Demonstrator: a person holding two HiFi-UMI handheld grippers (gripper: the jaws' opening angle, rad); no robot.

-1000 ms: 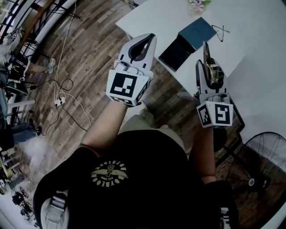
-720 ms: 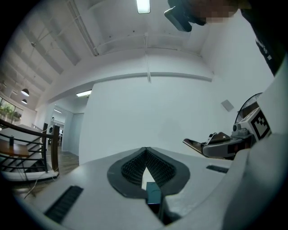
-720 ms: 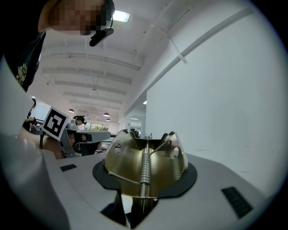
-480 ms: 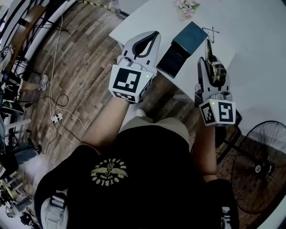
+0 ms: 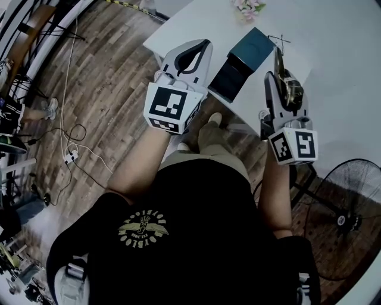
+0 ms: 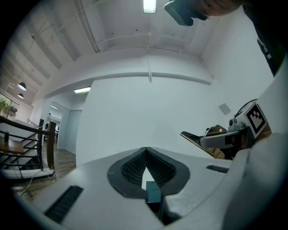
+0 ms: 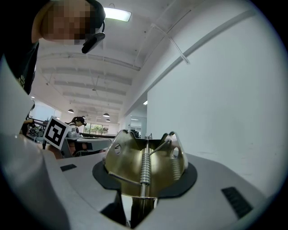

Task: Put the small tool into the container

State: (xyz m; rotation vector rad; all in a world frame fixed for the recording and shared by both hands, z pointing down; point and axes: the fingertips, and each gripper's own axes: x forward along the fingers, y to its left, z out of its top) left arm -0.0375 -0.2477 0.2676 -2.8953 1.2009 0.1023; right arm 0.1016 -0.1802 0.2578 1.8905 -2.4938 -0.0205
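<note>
A brass-coloured spring clamp (image 5: 277, 62), the small tool, stands upright in my right gripper (image 5: 284, 83), which is shut on it. In the right gripper view the clamp (image 7: 143, 162) fills the space between the dark pads (image 7: 184, 176). The container is a dark teal box (image 5: 239, 62) with its lid open, lying on the near corner of the white table (image 5: 345, 59). My left gripper (image 5: 201, 44) is shut and holds nothing, its tip just left of the box. In the left gripper view its jaw tips (image 6: 146, 150) meet, and the right gripper (image 6: 225, 140) shows at the right.
Pink flowers (image 5: 249, 6) and a thin wire object (image 5: 281, 41) lie on the table behind the box. A floor fan (image 5: 344, 215) stands at lower right. Cables and a power strip (image 5: 70, 156) run over the wooden floor at left. The person's shoe (image 5: 208, 132) is below the table edge.
The table and box have come nearer in the head view. A shoe has stepped forward under the table edge. Both grippers keep their pose and the clamp stays held.
</note>
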